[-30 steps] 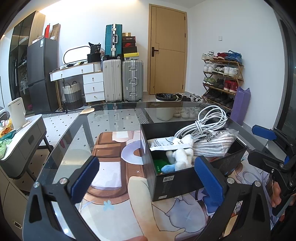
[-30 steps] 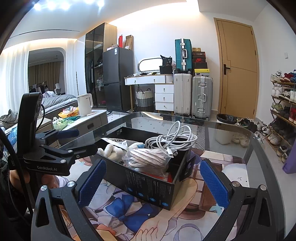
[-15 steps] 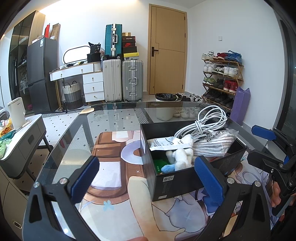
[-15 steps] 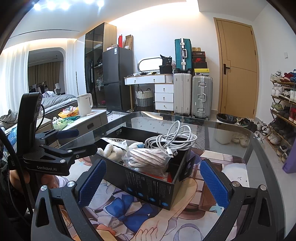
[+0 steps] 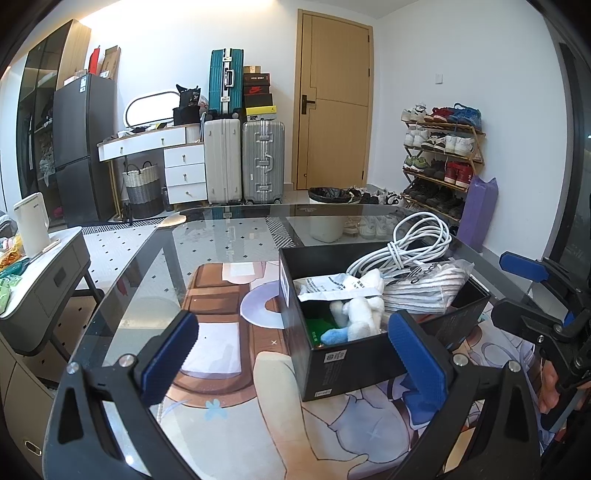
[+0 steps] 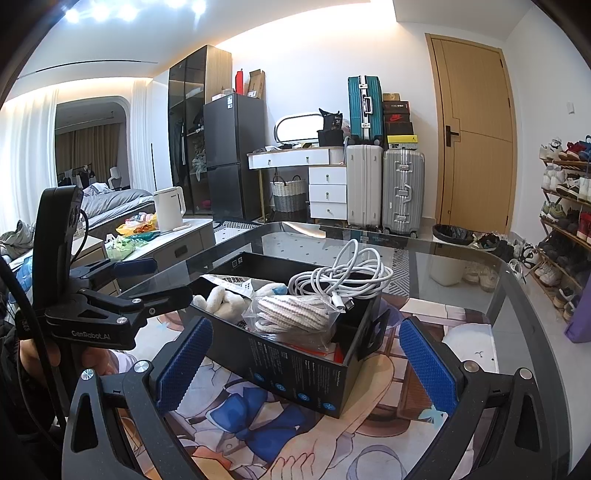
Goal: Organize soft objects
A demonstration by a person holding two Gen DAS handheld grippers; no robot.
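While both grippers hang wide open and empty, the black box (image 5: 354,354) of soft items lies ahead-right of the left gripper (image 5: 291,350) and directly before the right gripper (image 6: 306,362), the nearer.

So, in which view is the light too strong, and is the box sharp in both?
Right wrist view: the ceiling lights burn out to white and the curtains glow. Left wrist view: light is even, with reflections on the glass table. The black box is sharp in both; fisheye bends the edges.
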